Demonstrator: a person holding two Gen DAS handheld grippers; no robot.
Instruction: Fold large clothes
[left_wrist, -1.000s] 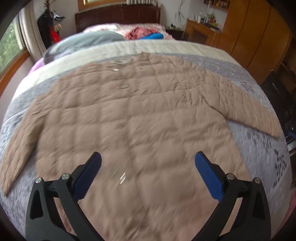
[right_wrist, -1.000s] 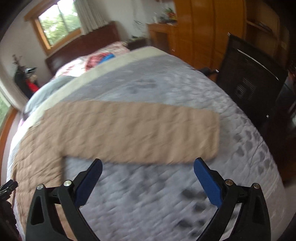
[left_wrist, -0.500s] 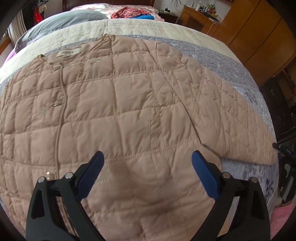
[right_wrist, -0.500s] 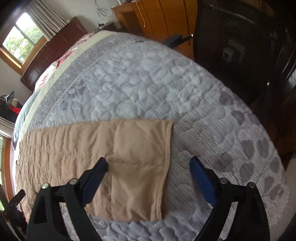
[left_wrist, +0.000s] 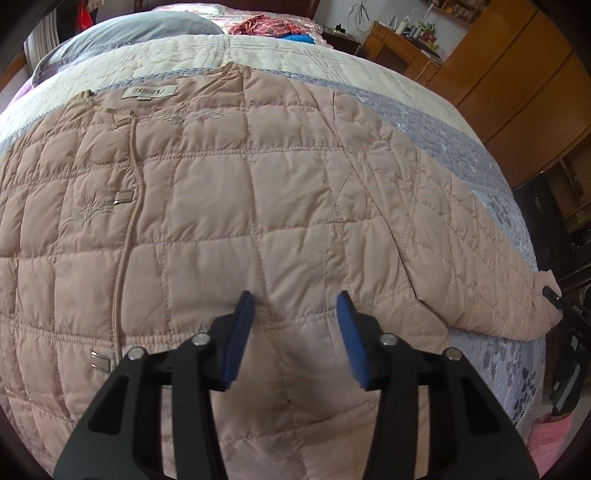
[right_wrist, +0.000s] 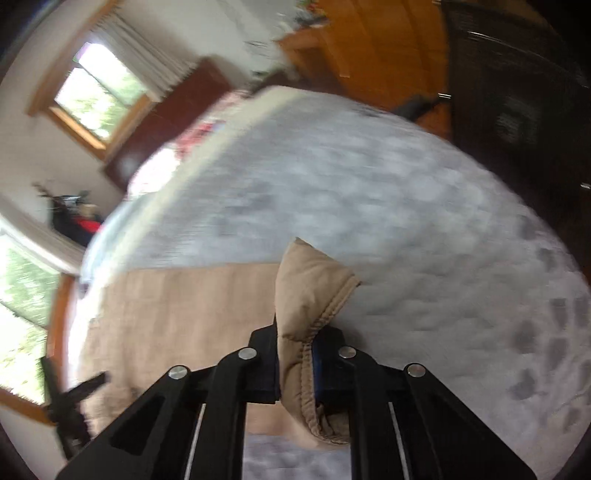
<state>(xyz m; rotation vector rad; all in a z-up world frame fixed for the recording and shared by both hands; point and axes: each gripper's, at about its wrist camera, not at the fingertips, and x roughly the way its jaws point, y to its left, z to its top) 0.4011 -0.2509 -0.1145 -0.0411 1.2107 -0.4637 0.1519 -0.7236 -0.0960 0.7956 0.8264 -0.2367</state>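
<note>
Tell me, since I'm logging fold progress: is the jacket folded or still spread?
Spread: the jacket lies flat, front up, on the bed; only its sleeve cuff is lifted, pinched in the right gripper.

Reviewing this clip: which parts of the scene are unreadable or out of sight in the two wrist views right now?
- Jacket, left wrist view: left sleeve and hem cut off by the frame edge and the left gripper.
- Cuff, right wrist view: its pinched part is hidden between the shut right gripper fingers.
- Bed and room, right wrist view: motion blur smears the detail.
- Label, left wrist view: lettering too small to read surely.
</note>
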